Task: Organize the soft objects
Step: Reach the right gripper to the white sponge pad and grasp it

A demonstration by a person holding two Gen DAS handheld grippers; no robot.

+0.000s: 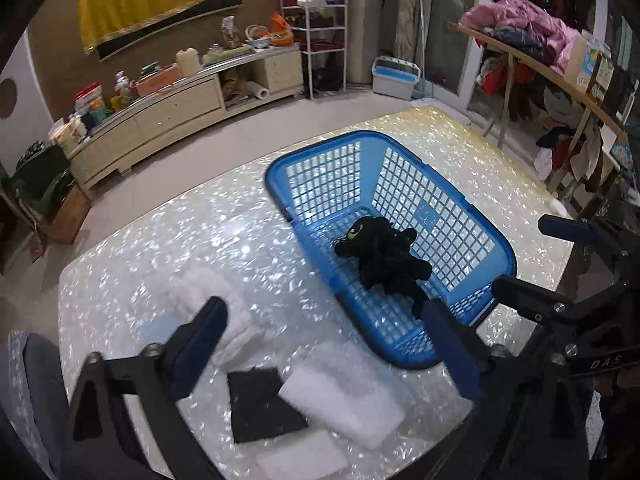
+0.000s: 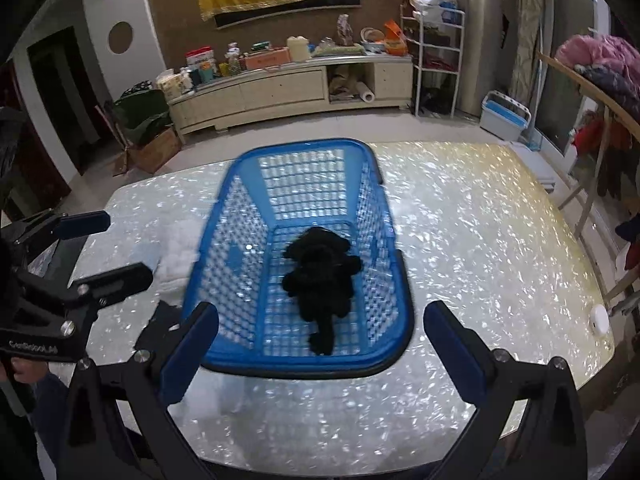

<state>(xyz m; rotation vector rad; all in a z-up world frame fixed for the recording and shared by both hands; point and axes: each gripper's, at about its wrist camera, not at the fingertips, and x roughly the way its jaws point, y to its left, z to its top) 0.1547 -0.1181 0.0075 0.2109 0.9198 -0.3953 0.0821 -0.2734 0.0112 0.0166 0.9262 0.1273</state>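
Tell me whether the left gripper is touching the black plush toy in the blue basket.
Apart. In the right wrist view the left gripper sits well left of the blue basket, jaws open and empty, while the black plush toy lies alone on the basket floor.

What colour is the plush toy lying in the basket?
Black, with a small yellow-green eye. The plush toy shows best in the left wrist view, inside the blue basket.

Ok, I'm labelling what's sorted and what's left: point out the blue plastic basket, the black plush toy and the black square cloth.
Blue plastic basket [image 2: 296, 364]: right wrist view, near rim.
Black plush toy [image 2: 320, 276]: right wrist view, its body.
Black square cloth [image 1: 264, 404]: left wrist view, its middle.
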